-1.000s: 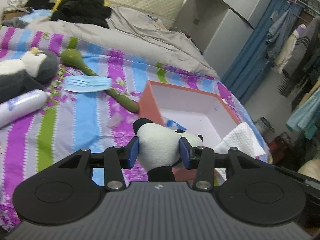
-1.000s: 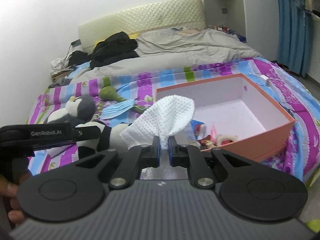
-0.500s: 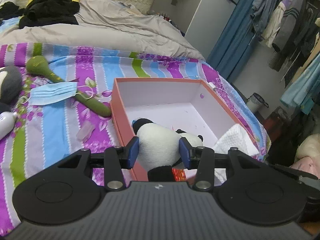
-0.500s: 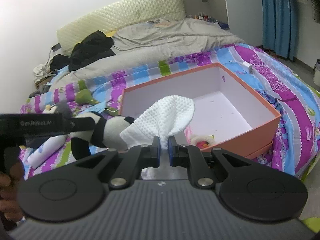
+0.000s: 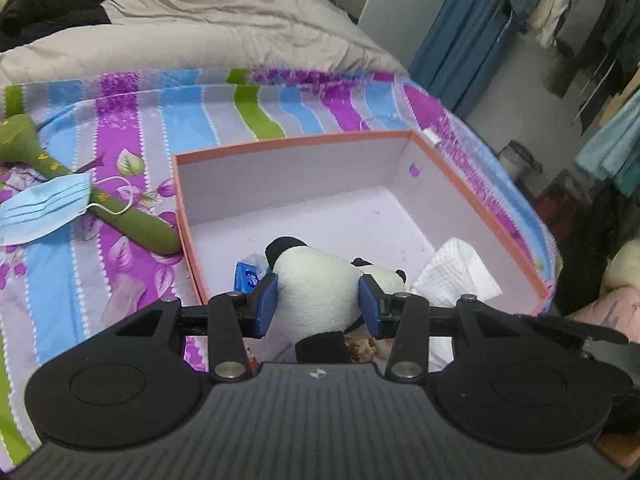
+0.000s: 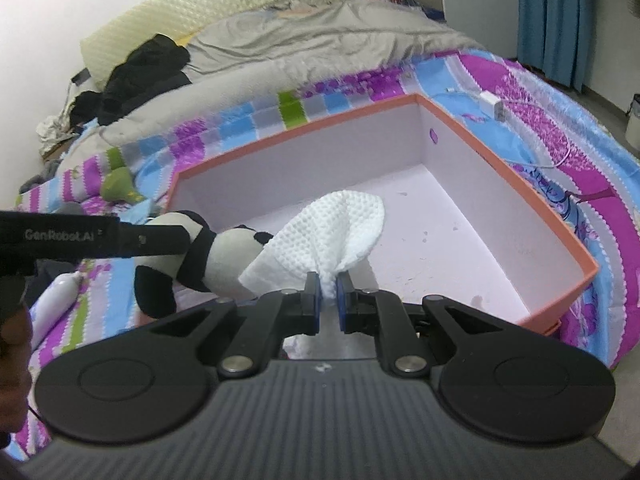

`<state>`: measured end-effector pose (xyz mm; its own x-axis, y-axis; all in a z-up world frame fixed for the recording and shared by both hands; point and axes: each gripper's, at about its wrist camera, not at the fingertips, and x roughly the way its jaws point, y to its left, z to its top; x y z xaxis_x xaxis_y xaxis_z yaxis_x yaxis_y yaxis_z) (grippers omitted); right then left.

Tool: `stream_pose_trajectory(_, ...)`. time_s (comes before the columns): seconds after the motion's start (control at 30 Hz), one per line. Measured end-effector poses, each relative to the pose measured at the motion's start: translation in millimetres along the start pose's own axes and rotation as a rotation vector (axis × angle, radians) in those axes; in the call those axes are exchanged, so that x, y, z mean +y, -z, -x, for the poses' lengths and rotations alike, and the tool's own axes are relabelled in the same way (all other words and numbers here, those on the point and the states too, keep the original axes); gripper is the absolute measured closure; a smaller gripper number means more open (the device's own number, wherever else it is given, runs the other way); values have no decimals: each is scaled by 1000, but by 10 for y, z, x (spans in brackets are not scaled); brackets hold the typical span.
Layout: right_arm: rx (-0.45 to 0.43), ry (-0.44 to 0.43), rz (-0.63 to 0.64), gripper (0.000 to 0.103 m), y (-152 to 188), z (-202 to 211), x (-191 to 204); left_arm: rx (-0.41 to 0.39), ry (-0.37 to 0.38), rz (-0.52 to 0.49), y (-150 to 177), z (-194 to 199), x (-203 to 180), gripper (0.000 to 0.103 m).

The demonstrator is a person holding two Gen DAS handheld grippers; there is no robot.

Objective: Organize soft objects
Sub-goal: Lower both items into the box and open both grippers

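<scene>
My left gripper (image 5: 319, 300) is shut on a black-and-white panda plush (image 5: 316, 284) and holds it over the near left corner of the orange box (image 5: 298, 144). My right gripper (image 6: 328, 292) is shut on a white waffle-weave cloth (image 6: 336, 236) and holds it above the box (image 6: 520, 196). In the right wrist view the panda (image 6: 224, 256) hangs from the left gripper at the box's left side. In the left wrist view the cloth (image 5: 456, 268) shows at the box's right. A blue tissue pack (image 5: 249, 274) lies inside the box.
The box sits on a striped bedspread (image 5: 120, 128). A green plush stick (image 5: 132, 224) and a blue face mask (image 5: 44, 208) lie left of the box. A white charger and cable (image 6: 494, 106) lie behind it. A grey duvet (image 6: 312, 48) and black clothes (image 6: 140, 72) lie further back.
Both grippers have moved forward and over the box with their loads. The panda now hangs over the box's near left corner and the cloth over its middle.
</scene>
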<state>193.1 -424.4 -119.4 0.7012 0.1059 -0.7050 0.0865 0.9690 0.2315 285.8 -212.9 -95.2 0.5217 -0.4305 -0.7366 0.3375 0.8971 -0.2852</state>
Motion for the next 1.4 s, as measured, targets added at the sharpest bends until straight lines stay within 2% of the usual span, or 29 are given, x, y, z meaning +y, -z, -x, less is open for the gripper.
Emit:
stream_pose_trajectory(0.17, 39, 13, -22, 89, -33, -248, -126, 50, 0, -24, -88, -356, -13, 53)
stream_pose_trajectory(0.3, 63, 47, -5, 86, -48, -363, -149, 70, 6, -18, -121, -546, -8, 48)
stream_pose_trajectory(0.37, 65, 54, -2, 80, -62, -376, -158, 76, 1, -4, -131, -603, 8, 42)
stream_pose_trajectory(0.43, 58, 58, -8, 57, -68, -354, -162, 76, 2, 2, -136, -618, 22, 38)
stream_pose_trajectory(0.47, 50, 59, -9, 55, -70, -331, -166, 73, 2, 6, -142, -611, 28, 38)
stream_pose_trajectory(0.5, 39, 62, -8, 57, -69, -297, -157, 66, 0, 7, -146, -594, 31, 38)
stream_pose_trajectory(0.87, -35, 30, 10, 57, -30, 188, 13, -17, -8, -17, -73, -42, -84, 38)
stream_pose_trajectory(1.4, -109, -27, 30, 57, 290, 946, 399, -113, 10, -23, 428, 966, -187, 38)
